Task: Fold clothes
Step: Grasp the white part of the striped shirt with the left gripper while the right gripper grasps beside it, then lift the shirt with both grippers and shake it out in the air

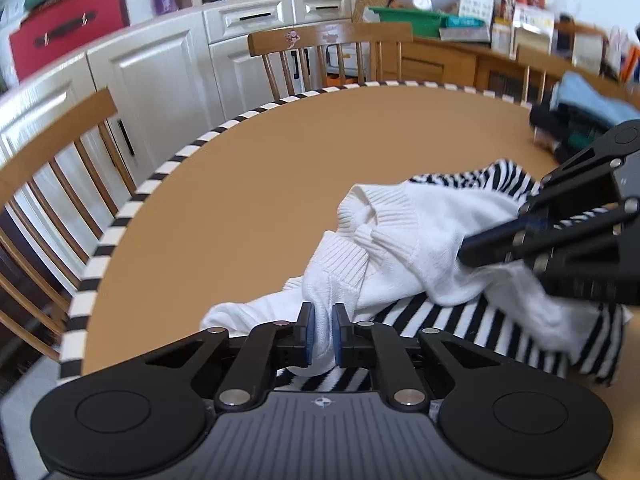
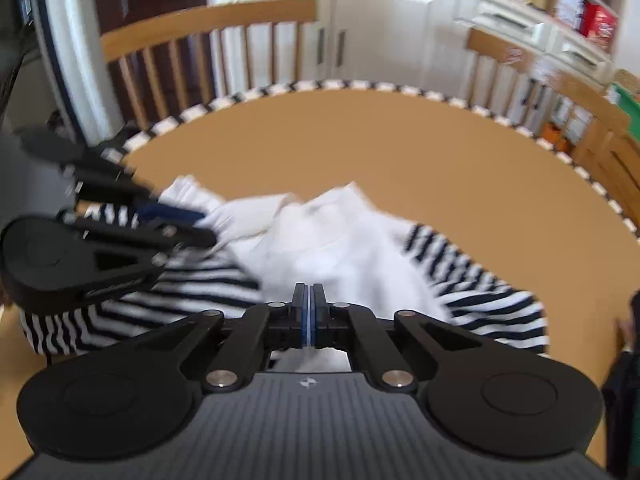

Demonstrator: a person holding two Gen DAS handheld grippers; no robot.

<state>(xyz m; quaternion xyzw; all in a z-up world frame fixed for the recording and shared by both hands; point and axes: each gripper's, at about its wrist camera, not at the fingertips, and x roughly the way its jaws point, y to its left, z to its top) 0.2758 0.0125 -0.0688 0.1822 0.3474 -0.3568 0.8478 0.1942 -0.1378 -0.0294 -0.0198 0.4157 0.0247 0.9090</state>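
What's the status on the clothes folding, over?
Left gripper shut on white sweater. Right gripper shut on it too. Sweater bunched over striped garment. Nothing in the way.

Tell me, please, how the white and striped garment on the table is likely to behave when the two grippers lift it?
The garment lies bunched in soft folds, so it will probably sag between the left gripper and the right gripper. Its ribbed knit looks thick, so likely not slippery. On the smooth table, loose parts may drag.
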